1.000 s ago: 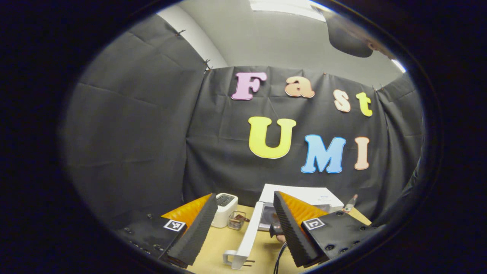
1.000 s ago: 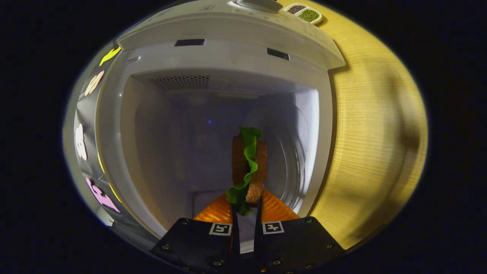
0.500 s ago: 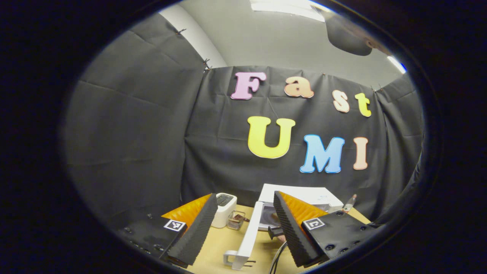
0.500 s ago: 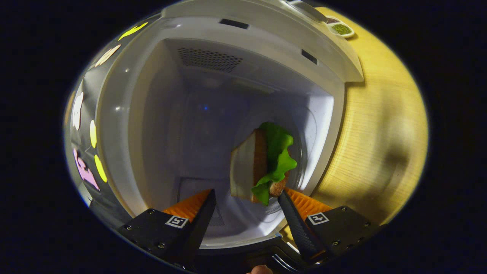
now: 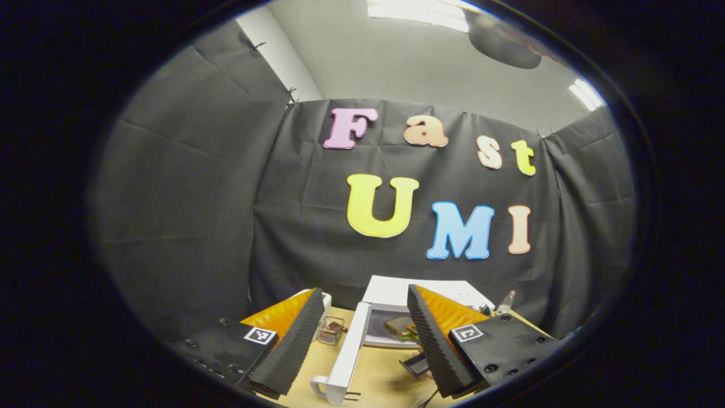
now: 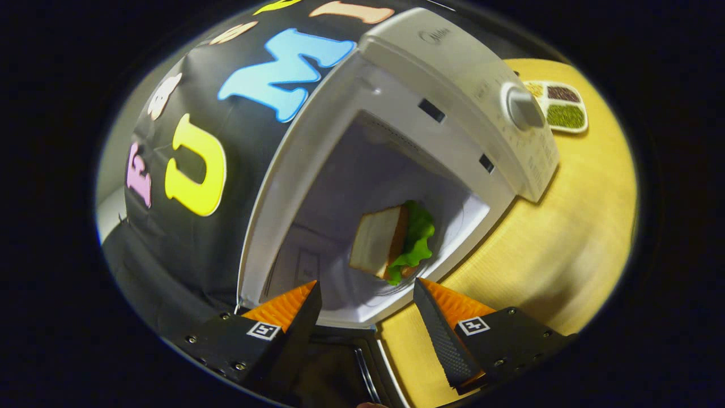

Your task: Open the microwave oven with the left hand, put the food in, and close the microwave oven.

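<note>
Beside microwave (image 6: pixel 453 113): divided tray (image 6: pixel 558 106), sandwich (image 6: pixel 391 241) inside.

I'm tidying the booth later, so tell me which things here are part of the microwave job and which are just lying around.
Part of the job:
- microwave oven, door open
- sandwich, lying inside the oven
- left hand-held gripper, open
- right hand-held gripper, open, outside the oven

Just lying about:
- divided dish of spices beside the oven
- small clear container
- bottle

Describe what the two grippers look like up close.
Each gripper, left and right, has two wedge-shaped fingers with ribbed inner pads, set on black bodies dotted with screws. Each finger base carries a small square black-and-white marker tag.
</note>
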Demonstrator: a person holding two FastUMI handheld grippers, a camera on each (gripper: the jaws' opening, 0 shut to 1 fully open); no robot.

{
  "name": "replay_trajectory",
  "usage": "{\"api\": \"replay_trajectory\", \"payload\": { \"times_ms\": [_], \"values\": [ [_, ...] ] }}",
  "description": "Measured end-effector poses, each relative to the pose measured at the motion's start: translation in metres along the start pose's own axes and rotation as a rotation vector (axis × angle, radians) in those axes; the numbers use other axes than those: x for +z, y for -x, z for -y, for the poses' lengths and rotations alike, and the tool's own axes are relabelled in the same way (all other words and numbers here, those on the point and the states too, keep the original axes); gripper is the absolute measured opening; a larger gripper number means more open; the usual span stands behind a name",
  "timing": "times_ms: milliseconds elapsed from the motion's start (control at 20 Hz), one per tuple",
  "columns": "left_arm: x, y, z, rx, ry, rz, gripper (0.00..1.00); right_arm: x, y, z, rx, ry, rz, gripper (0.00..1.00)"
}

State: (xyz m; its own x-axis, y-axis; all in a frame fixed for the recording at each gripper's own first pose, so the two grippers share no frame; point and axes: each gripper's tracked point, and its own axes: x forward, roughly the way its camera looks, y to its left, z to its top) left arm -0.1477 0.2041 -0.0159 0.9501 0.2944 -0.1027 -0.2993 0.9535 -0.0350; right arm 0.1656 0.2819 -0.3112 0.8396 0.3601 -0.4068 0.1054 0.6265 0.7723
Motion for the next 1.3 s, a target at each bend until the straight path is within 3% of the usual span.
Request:
{"api": "replay_trajectory", "payload": {
  "times_ms": [450, 800, 1300],
  "values": [
    [-0.026, -0.016, 0.031, -0.067, 0.059, -0.021, 0.96, 0.042, 0.128, -0.013, 0.096, 0.421, 0.048, 0.98],
    [-0.048, -0.026, 0.054, -0.121, 0.08, -0.052, 0.96, 0.084, 0.212, 0.019, 0.003, 0.658, 0.127, 0.98],
    [-0.05, -0.037, 0.08, -0.152, -0.008, -0.05, 0.95, 0.186, 0.321, -0.018, -0.114, 0.844, 0.432, 0.97]
  ]
}}
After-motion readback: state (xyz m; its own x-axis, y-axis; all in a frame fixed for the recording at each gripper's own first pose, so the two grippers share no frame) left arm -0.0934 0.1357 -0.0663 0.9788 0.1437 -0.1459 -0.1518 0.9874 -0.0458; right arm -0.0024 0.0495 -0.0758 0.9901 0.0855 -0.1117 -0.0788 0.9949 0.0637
